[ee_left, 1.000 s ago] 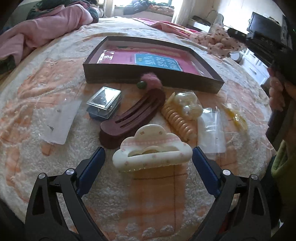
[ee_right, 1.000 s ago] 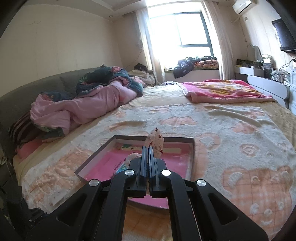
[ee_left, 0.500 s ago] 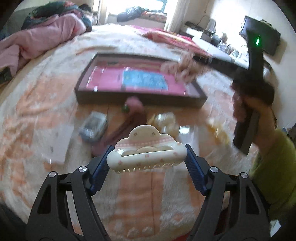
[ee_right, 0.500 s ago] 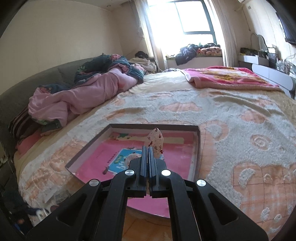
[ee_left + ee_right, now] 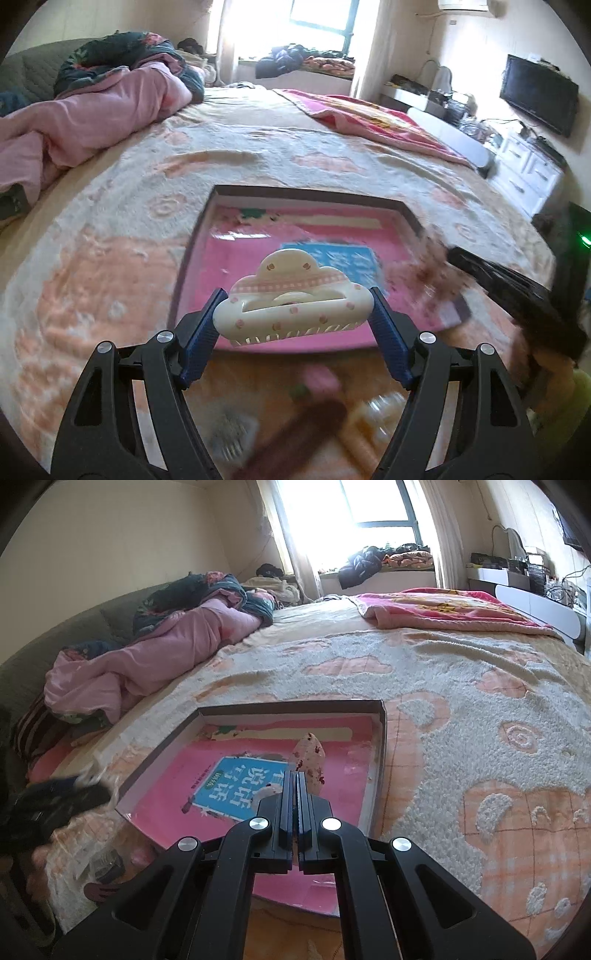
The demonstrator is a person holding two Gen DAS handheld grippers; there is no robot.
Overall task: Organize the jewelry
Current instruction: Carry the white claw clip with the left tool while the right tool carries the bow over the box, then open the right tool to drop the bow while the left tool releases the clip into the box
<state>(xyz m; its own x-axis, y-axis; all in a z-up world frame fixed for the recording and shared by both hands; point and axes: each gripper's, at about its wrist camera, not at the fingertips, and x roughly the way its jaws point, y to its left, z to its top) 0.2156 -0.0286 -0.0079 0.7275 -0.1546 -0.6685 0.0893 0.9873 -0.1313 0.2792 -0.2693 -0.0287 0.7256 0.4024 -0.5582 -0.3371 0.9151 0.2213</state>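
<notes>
My left gripper (image 5: 293, 315) is shut on a cream and pink cloud-shaped hair claw (image 5: 291, 302), held in the air above the near edge of a shallow dark box with a pink floor (image 5: 236, 280). My right gripper (image 5: 294, 779) is shut on a spotted cream fabric hair piece (image 5: 308, 760) and holds it above the same box (image 5: 380, 746). The right gripper also shows, blurred, at the right of the left wrist view (image 5: 509, 291). Below the claw, a dark red hair clip (image 5: 303, 432) and other hair pieces lie blurred on the blanket.
The box lies on a peach and cream fluffy blanket (image 5: 480, 701) on a bed. A pink quilt (image 5: 85, 110) is piled at the far left. A small clear case (image 5: 105, 864) lies on the blanket left of the box. A TV (image 5: 535, 96) and white drawers stand on the right.
My left gripper closed on the cloud claw, lifted it off the blanket and moved forward toward the box. My right gripper, still shut on the fabric piece, moved closer over the box.
</notes>
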